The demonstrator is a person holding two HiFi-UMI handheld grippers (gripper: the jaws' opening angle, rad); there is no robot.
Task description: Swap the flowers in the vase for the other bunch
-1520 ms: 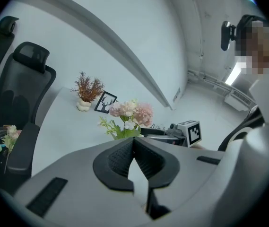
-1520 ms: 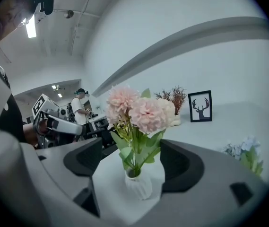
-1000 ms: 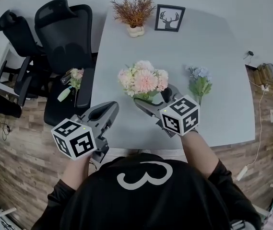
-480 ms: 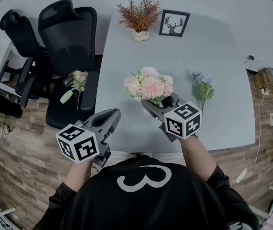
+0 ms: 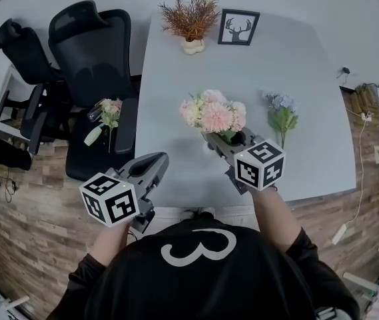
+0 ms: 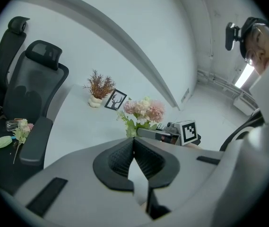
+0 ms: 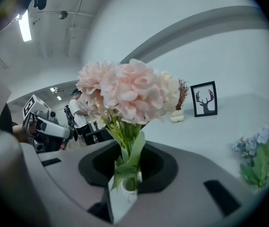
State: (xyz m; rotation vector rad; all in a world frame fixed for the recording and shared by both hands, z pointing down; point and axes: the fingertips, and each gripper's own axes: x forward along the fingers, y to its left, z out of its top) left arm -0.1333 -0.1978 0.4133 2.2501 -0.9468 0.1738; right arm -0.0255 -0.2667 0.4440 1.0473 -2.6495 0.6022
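Observation:
A bunch of pink flowers (image 5: 214, 115) stands in a white vase near the table's front; only the vase's rim (image 7: 126, 186) shows, low between the jaws in the right gripper view. My right gripper (image 5: 224, 141) has just been closing and is shut on the green stems (image 7: 127, 143) just above that rim. The other bunch, blue flowers (image 5: 281, 115), lies flat on the table to the right. My left gripper (image 5: 153, 165) hangs shut and empty off the table's front-left edge, its tips together (image 6: 134, 141).
At the table's (image 5: 176, 65) far end stand a dried plant in a white pot (image 5: 190, 19) and a framed deer picture (image 5: 238, 27). Two black office chairs (image 5: 89, 45) stand to the left; a small flower bunch (image 5: 108, 111) lies on the nearer seat.
The right gripper's jaws have closed in from wide open onto the pink bunch's stems. The left gripper has stayed where it was.

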